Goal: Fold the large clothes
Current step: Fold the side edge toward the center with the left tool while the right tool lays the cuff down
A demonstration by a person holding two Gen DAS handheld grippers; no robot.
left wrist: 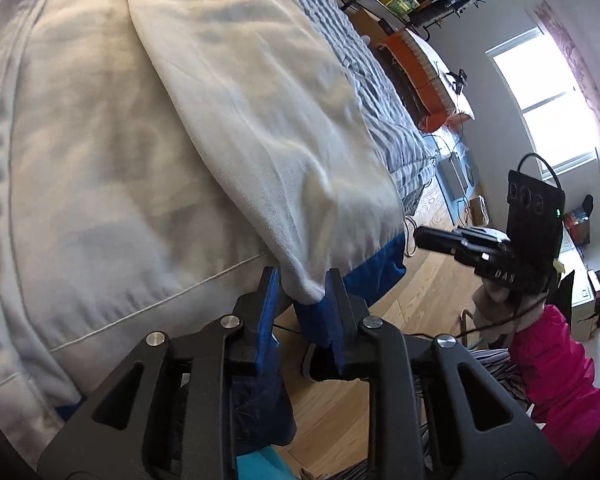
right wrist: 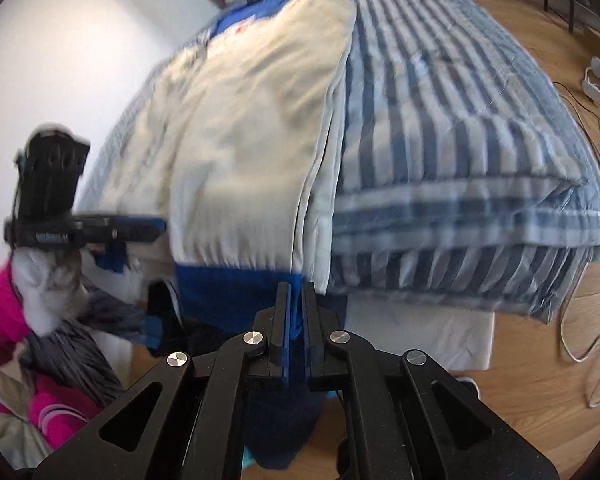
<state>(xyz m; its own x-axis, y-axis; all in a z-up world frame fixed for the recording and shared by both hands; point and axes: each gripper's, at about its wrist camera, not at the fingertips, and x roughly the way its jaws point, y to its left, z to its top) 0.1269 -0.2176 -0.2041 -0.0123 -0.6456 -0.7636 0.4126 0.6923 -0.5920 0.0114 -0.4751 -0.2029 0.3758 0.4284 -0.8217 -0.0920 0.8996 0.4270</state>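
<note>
The cream garment [left wrist: 228,120] with a blue hem band lies spread along the bed [left wrist: 364,92], its hem hanging over the foot edge. In the left wrist view, the left claw [left wrist: 300,292] is clamped on a cream corner of the hem, probably to lift it for a fold; the right claw [left wrist: 452,242] hangs nearby off the foot edge. In the right wrist view, which is blurred, the right claw [right wrist: 296,304] pinches the blue band [right wrist: 236,284] at the foot edge. The garment's far end is hard to make out.
</note>
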